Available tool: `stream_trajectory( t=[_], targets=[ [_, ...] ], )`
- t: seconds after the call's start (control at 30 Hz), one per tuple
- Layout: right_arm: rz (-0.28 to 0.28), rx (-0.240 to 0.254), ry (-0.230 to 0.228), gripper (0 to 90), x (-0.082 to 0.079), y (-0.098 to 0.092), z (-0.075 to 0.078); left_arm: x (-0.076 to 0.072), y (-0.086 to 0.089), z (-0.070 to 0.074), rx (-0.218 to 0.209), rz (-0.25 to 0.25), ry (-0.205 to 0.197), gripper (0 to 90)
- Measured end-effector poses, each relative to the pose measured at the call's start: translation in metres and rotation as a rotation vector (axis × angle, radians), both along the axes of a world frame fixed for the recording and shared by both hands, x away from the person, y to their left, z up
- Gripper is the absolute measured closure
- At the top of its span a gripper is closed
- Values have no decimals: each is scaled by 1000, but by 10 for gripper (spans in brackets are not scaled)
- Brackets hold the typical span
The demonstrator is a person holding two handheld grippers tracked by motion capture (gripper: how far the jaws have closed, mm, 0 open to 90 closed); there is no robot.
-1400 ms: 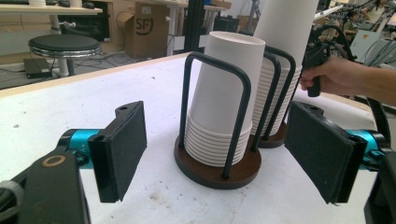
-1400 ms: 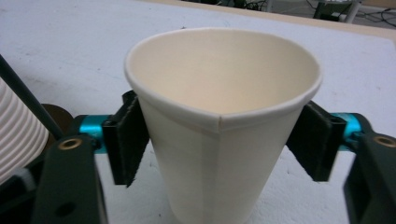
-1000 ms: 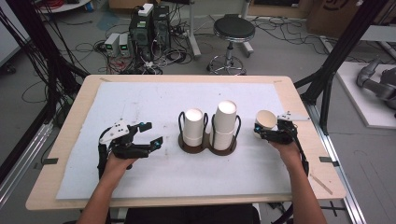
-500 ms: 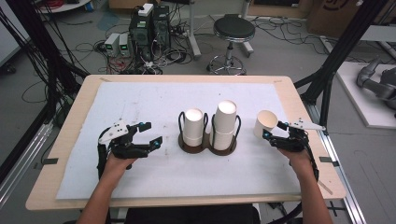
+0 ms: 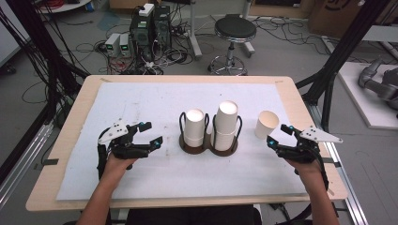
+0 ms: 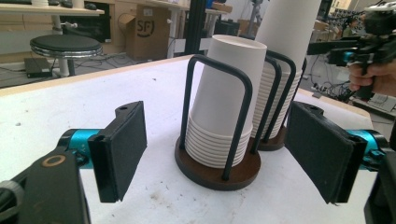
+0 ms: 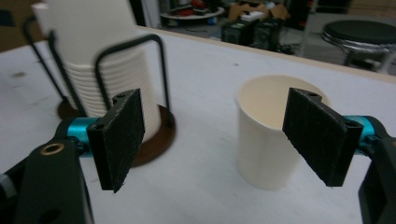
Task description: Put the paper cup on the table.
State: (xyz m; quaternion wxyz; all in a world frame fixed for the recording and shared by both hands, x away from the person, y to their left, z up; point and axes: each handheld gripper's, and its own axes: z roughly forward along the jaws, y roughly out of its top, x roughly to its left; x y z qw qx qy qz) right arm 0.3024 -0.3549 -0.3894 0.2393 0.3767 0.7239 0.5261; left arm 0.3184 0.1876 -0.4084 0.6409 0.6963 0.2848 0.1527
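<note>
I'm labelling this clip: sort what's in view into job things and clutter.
Job:
cup, upright on the table, free of both grippers
cup stacks in the holder
right gripper, open
left gripper, open

Clutter:
stool
computers
floor cables

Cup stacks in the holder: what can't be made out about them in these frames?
- Taller stack: top cut off by the upper edge of the left gripper view.
- The same stack in the right gripper view: blurred, top cut off, so the cups can't be counted.
- Holder: too small in the high view to show how the two bases join.
</note>
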Motion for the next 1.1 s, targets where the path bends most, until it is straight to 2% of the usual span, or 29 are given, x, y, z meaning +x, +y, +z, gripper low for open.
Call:
stream_trajectory(
  t=[0.17,0.37,0.77,1.1],
  targets=[
    [107,6,-38,216,-9,22,7,0,0,0,-8,3,6,212],
    [166,31,-42,216,-12,36,5,2,-1,-2,-10,9,11,212],
    [161,28,-51,216,-13,39,4,-3,-4,1,1,2,-5,212],
    [152,17,-51,216,-13,42,3,-7,1,3,-2,11,-14,212]
  ],
)
